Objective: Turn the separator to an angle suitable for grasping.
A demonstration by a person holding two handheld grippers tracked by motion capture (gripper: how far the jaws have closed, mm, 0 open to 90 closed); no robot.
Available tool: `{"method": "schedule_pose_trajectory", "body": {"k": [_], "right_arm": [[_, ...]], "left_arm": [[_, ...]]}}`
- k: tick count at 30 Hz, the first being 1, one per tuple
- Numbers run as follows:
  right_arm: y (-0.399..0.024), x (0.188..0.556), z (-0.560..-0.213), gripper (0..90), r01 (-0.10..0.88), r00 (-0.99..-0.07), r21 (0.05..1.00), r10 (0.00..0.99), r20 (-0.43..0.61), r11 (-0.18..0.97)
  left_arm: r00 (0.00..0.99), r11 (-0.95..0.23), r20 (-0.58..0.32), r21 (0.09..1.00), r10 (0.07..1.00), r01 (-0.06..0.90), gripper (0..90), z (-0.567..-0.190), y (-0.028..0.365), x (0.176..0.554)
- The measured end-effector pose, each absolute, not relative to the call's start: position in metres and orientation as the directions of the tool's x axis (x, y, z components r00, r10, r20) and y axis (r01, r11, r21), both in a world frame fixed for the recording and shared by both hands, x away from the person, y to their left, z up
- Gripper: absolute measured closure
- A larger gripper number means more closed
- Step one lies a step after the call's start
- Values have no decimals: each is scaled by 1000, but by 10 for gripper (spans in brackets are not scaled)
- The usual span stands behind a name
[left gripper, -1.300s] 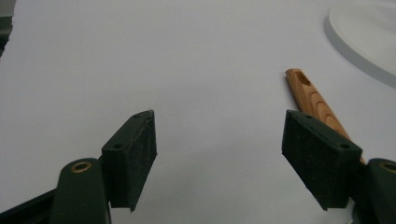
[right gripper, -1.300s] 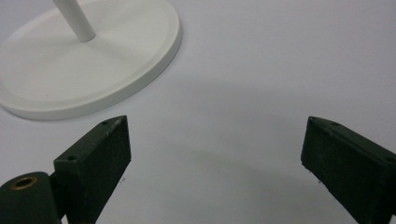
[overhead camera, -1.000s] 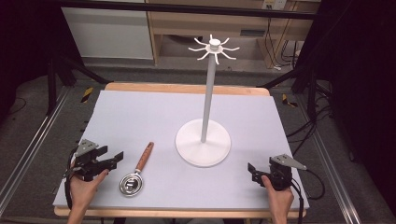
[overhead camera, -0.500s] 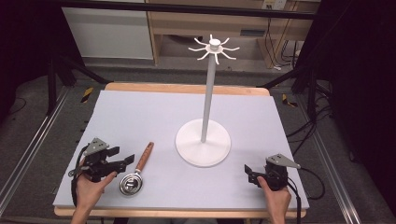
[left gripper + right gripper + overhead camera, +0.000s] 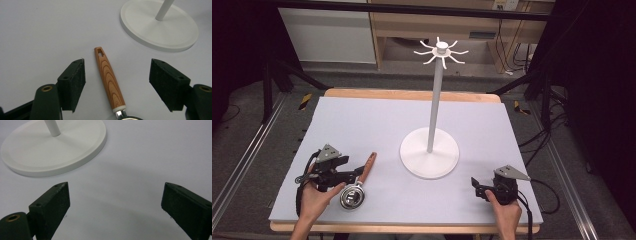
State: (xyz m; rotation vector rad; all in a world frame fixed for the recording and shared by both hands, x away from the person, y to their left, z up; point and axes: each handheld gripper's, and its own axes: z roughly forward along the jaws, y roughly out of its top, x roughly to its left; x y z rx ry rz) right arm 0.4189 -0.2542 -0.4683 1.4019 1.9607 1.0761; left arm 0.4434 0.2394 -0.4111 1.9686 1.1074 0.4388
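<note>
- The left gripper (image 5: 354,175) sits at the near left of the table (image 5: 362,120), held in the person's left hand (image 5: 314,197). Its jaws are spread wide and hold nothing; the left gripper view (image 5: 117,82) shows them on either side of a wooden handle without touching it.
- Between those jaws lies a strainer (image 5: 357,185), its round metal bowl (image 5: 350,196) nearest the person and its wooden handle (image 5: 110,80) pointing away toward the stand.
- The right gripper (image 5: 479,187) rests at the near right in the right hand (image 5: 504,212), jaws also wide apart and empty over bare table (image 5: 116,212).
- Farther off, near the table's middle, stands a white stand (image 5: 430,152): a round base (image 5: 160,27), an upright pole (image 5: 436,100), and a ring of hooks (image 5: 441,51) on top.
- The strainer's handle tip lies near the base, apart from it.
</note>
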Motion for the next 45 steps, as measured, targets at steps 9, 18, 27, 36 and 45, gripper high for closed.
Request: {"method": "schedule_pose_trajectory", "body": {"k": [9, 18, 27, 36, 45], "right_arm": [[-254, 419, -467, 88, 545, -342, 823, 939, 43, 161], [-254, 420, -468, 89, 548, -347, 818, 937, 33, 174], [-251, 421, -469, 89, 557, -362, 808, 932, 30, 191], [-251, 422, -470, 88, 563, -369, 803, 929, 29, 198], [-250, 423, -472, 88, 575, -372, 793, 927, 35, 201]], "left_arm": [[544, -281, -101, 769, 833, 574, 306, -404, 228, 460], [537, -299, -103, 736, 838, 608, 338, -408, 226, 469], [540, -347, -82, 683, 838, 642, 383, -423, 221, 473], [551, -394, -62, 633, 832, 666, 439, -436, 211, 476], [534, -408, -50, 586, 844, 700, 500, -449, 206, 480]]}}
